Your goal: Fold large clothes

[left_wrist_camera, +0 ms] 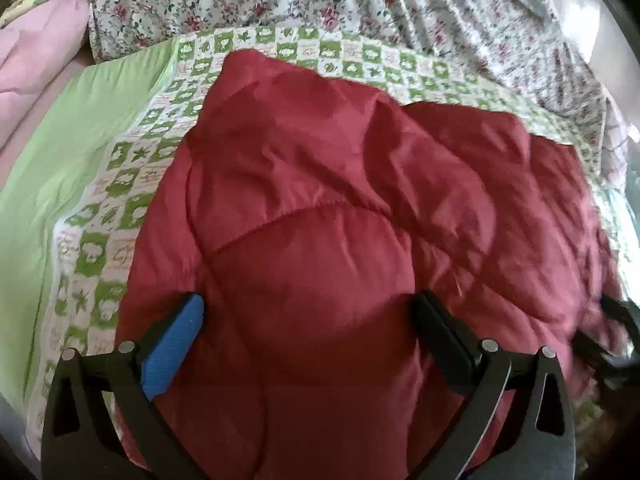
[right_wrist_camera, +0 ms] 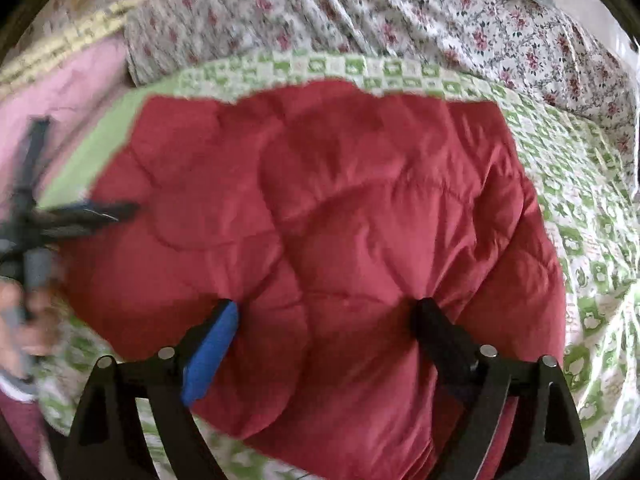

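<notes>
A red quilted padded garment point(left_wrist_camera: 344, 208) lies folded on a green-and-white patterned sheet point(left_wrist_camera: 120, 184); it also fills the right wrist view point(right_wrist_camera: 340, 208). My left gripper point(left_wrist_camera: 308, 312) is open, its fingers spread over the garment's near left part with nothing between them. My right gripper point(right_wrist_camera: 328, 316) is open over the garment's near edge, also empty. The left gripper shows blurred at the left of the right wrist view point(right_wrist_camera: 80, 216). The right gripper shows blurred at the right edge of the left wrist view point(left_wrist_camera: 616, 320).
A floral bedspread point(left_wrist_camera: 360, 4) lies bunched behind the sheet, also in the right wrist view point(right_wrist_camera: 440, 20). A pink quilt point(left_wrist_camera: 36, 52) lies at the far left. A plain green cloth point(left_wrist_camera: 80, 128) lies left of the patterned sheet.
</notes>
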